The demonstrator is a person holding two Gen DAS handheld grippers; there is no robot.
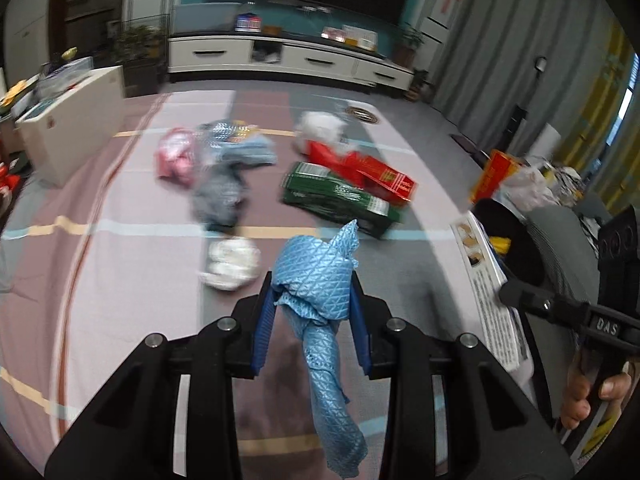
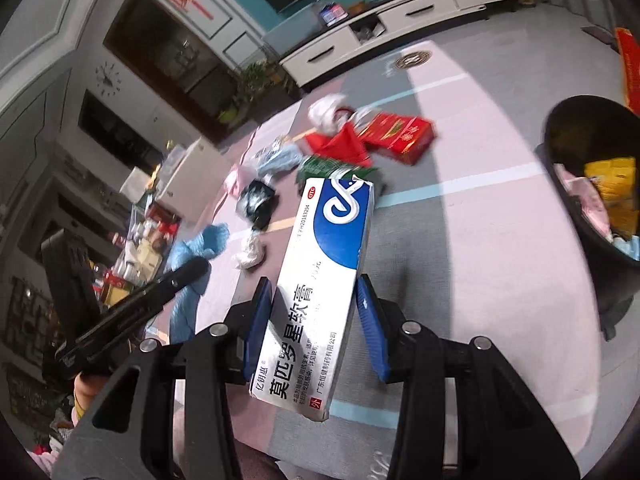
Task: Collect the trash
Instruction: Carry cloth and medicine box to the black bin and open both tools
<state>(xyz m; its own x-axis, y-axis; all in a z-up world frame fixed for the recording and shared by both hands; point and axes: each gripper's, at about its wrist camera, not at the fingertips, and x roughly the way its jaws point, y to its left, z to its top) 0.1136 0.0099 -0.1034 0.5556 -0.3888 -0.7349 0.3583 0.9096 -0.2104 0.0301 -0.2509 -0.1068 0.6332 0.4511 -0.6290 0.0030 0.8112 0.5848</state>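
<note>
My left gripper [image 1: 314, 300] is shut on a crumpled light blue cloth [image 1: 320, 280] that hangs down between the blue pads, above the striped table cover. My right gripper [image 2: 316, 312] is shut on a white and blue medicine box [image 2: 320, 280], held tilted above the table. The black trash bin [image 2: 568, 184] stands at the right with yellow and pink trash inside; it also shows in the left wrist view [image 1: 520, 236]. The blue cloth in the left gripper shows at the left of the right wrist view [image 2: 192, 264].
On the table lie a green box [image 1: 340, 196], a red box [image 1: 384, 176], a white paper wad [image 1: 232, 264], a pink bag [image 1: 176, 156], a dark crumpled bag [image 2: 258, 200] and white tissue [image 1: 320, 128]. A white box [image 1: 72, 120] stands left.
</note>
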